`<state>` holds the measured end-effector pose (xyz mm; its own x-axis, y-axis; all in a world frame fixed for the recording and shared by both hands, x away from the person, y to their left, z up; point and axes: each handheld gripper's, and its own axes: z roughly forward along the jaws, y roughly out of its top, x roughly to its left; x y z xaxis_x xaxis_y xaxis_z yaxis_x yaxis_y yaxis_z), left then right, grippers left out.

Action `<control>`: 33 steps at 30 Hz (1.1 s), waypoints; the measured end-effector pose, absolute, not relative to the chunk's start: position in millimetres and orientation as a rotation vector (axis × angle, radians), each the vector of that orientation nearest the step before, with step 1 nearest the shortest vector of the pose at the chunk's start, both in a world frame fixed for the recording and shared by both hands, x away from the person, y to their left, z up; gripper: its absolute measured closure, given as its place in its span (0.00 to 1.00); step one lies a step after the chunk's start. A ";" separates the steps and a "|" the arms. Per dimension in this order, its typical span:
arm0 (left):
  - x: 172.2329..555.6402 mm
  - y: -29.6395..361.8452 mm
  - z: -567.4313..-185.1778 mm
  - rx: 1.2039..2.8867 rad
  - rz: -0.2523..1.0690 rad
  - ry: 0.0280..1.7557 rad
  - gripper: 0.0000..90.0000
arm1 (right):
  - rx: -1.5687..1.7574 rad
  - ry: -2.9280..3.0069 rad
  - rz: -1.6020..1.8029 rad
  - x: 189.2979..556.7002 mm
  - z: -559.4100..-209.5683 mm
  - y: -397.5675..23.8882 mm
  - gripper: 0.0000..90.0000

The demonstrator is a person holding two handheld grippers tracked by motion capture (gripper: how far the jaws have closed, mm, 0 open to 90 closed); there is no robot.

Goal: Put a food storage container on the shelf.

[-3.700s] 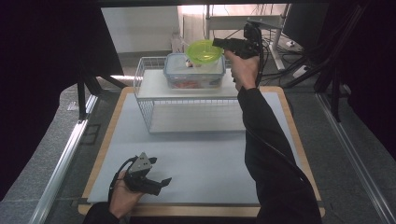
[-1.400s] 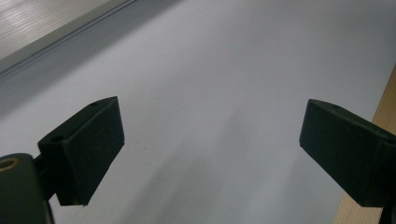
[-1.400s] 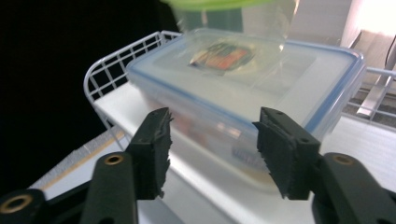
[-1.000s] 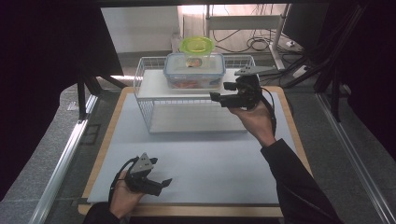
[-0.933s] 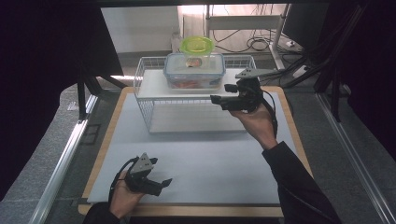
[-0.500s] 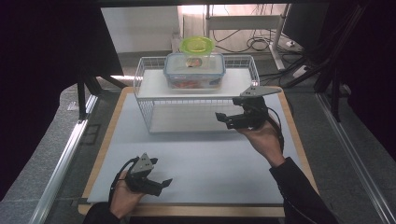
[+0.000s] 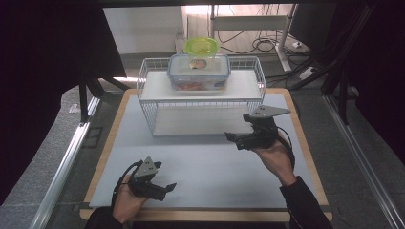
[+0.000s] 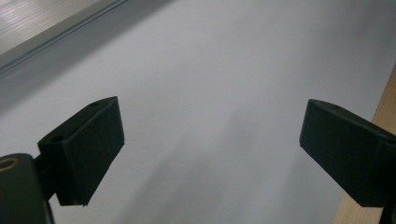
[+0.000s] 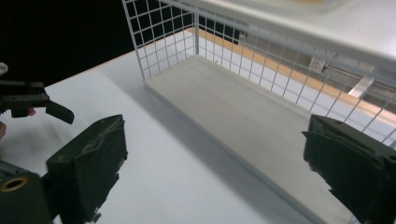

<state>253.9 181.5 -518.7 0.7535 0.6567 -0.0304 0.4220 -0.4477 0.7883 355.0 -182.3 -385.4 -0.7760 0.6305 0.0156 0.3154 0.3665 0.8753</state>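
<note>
A white wire rack [image 7: 200,102] with two shelves stands at the back of the mat. On its top shelf sits a clear food container [image 7: 198,71], and a green bowl [image 7: 203,46] rests at the container's far edge. My right gripper [image 7: 236,129] [image 9: 215,172] hovers low over the mat in front of the rack's right end and faces its lower shelf [image 9: 243,116]. Its jaws have just been opening and stand wide with nothing between them. My left gripper [image 7: 165,176] [image 8: 210,149] rests at the mat's near left, open and empty.
The pale grey mat [image 7: 210,167] lies on a wood-edged table [image 7: 305,157]. In the right gripper view the left gripper [image 9: 37,102] shows at the far left. Cables and a stand's legs lie on the floor behind the rack. Dark screens stand at both sides.
The right gripper let go of the green bowl at the rack's top, then came down and toward me to the mat, its jaws spreading. The left gripper has stayed put.
</note>
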 end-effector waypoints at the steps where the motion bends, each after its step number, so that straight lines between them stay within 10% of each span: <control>1: 253.9 181.5 -518.7 2.108 0.354 0.807 0.07 | 0.844 2.305 1.384 353.7 -389.3 -184.8 0.04; 33: 255.1 177.4 -522.8 2.153 0.299 0.797 0.06 | 0.984 2.266 1.205 303.0 -465.4 -238.5 0.00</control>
<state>255.1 177.4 -522.8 0.7730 0.6323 -0.0518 0.4423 -0.4785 0.7586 303.0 -238.5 -465.4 -0.6772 0.7357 -0.0139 0.3997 0.3836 0.8326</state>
